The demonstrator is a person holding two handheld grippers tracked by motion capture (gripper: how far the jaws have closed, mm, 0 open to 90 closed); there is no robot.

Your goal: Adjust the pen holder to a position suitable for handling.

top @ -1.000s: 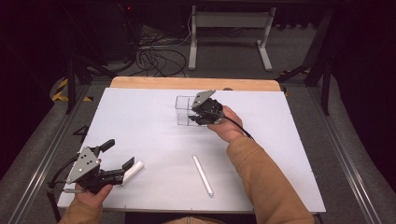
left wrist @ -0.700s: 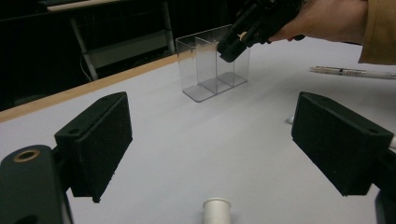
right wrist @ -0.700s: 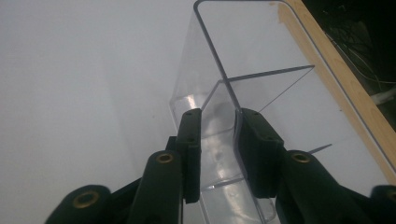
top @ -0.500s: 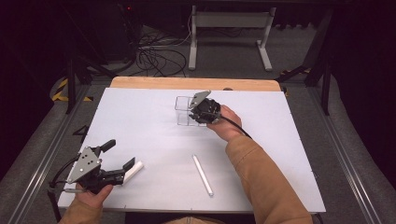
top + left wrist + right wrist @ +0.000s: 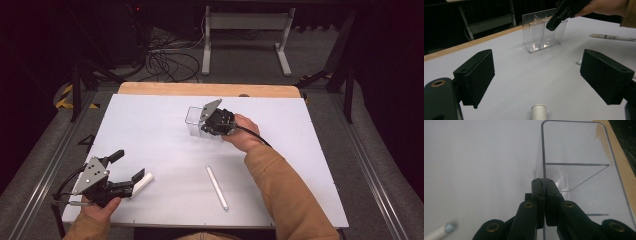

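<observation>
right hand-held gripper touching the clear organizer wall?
Touching. In the right gripper view, the right hand-held gripper has its jaws closed flat on the long wall of the clear organizer, one pad on each side.

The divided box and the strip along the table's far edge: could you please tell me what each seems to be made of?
The divided box looks like clear hard plastic with a glossy finish: the table shows through its walls and partitions, and its edges catch light. The right hand-held gripper is shut on one thin wall. The strip looks like light wood or wood-look laminate, tan and matt; the grain is too faint to be sure.
</observation>
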